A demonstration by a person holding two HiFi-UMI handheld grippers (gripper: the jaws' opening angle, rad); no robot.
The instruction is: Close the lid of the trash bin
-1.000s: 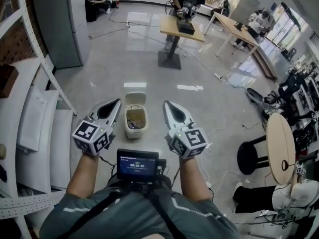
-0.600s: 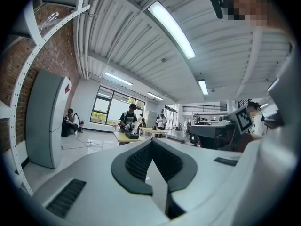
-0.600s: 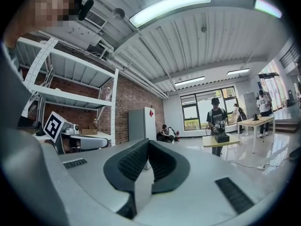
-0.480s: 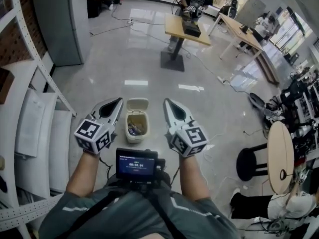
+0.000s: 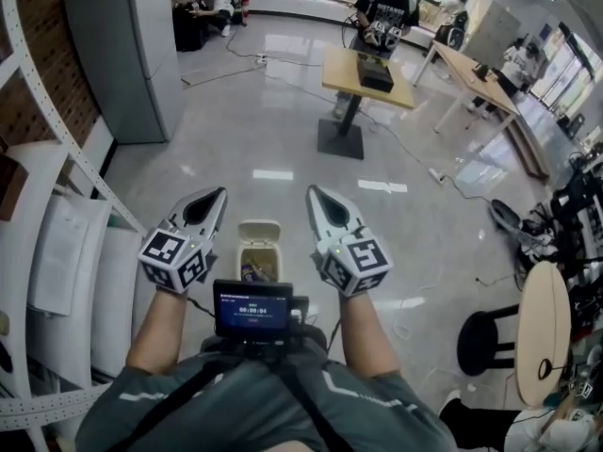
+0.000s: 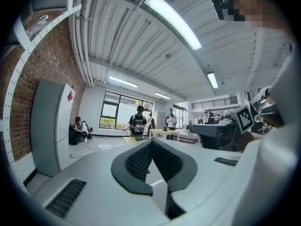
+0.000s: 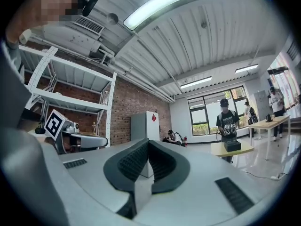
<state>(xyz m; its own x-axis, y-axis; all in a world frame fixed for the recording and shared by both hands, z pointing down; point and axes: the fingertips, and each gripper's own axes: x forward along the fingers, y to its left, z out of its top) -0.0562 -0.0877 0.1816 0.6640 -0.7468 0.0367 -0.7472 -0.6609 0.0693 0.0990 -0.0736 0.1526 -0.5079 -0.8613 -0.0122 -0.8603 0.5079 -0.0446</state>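
The small cream trash bin point(image 5: 241, 254) stands on the floor in the head view, just beyond the chest-mounted screen. Its lid point(image 5: 259, 231) is tipped up and back, and rubbish shows inside; the screen hides its near end. My left gripper point(image 5: 213, 197) hovers above and to the left of the bin, and my right gripper point(image 5: 317, 196) above and to its right. Both are held high off the floor. Each gripper's jaws are shut with nothing between them. Neither gripper view shows the bin; both look out across the room.
White metal shelving point(image 5: 57, 252) runs along the left. A grey cabinet point(image 5: 122, 45) stands at the back left. A yellow table point(image 5: 366, 75) with a person behind it is ahead. A black stool point(image 5: 485, 339) and a round table point(image 5: 544, 328) are at the right.
The bin has slid down the head view toward my body, and the screen now covers its near end. Both grippers keep the same shut pose on either side of it.
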